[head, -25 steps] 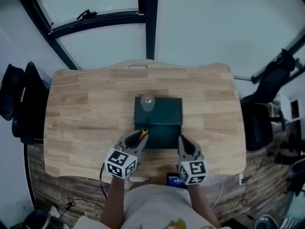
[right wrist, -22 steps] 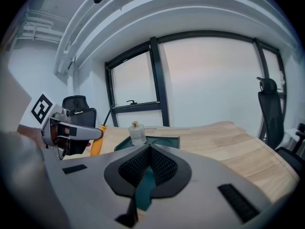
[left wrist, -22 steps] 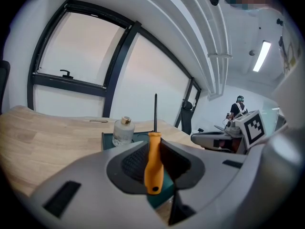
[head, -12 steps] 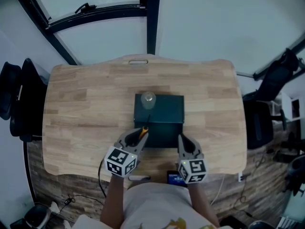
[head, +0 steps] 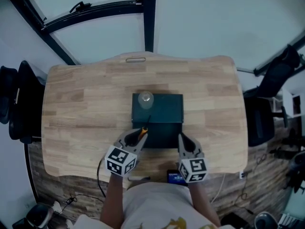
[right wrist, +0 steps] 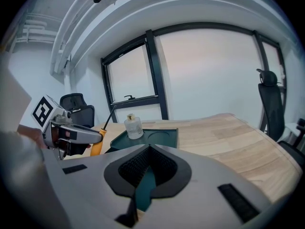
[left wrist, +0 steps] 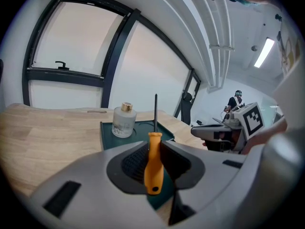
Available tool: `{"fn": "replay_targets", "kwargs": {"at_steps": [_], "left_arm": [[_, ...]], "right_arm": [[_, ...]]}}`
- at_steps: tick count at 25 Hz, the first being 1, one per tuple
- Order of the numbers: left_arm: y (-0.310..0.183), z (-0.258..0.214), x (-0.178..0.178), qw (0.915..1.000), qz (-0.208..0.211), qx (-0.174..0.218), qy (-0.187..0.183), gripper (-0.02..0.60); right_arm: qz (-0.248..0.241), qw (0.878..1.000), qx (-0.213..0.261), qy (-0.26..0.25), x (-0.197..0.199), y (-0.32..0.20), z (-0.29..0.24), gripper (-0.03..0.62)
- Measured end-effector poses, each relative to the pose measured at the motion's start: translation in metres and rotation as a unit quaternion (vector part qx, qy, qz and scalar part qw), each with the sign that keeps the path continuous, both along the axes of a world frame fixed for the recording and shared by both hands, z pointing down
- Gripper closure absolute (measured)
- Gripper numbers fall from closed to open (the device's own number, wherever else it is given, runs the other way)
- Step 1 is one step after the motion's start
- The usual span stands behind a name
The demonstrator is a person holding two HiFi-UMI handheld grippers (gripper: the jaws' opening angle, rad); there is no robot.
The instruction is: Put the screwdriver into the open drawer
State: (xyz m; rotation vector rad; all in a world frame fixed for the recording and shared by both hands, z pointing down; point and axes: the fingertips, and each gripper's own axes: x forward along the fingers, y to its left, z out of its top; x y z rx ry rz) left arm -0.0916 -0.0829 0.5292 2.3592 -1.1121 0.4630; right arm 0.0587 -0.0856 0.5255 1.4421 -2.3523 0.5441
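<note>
A screwdriver (head: 143, 130) with an orange handle (left wrist: 153, 162) and a thin dark shaft is clamped in my left gripper (head: 139, 136), pointing up and away over the near left corner of a dark green drawer box (head: 164, 109). The box stands mid-table; I cannot tell whether its drawer is open. A small clear bottle (head: 145, 99) with a gold cap (left wrist: 125, 107) stands on the box top's far left corner. My right gripper (head: 183, 140) hovers at the box's near right corner, jaws closed with nothing between them (right wrist: 148, 162).
The wooden table (head: 86, 104) has bare surface left and right of the box. A dark phone-like object (head: 174, 178) lies at the front edge between my arms. Office chairs stand off the left (head: 16, 104) and right (head: 267, 113) ends. Windows lie behind.
</note>
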Motion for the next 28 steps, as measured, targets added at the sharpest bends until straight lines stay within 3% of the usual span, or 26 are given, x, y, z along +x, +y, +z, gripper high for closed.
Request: {"fn": "replay_targets", "kwargs": {"at_steps": [14,28], "left_arm": [[0.001,0.03,0.006,0.9983,0.039,-0.032,-0.031,0.497],[0.002,0.054,0.015,0.9901,0.101,-0.046,-0.085,0.497]], "right_arm": [[-0.006,1.0,-0.021,0.0,-0.002,-0.013,0.018,0.595],[0.012,0.999,-0.041,-0.001,0.006,-0.015,0.038,0.595]]}}
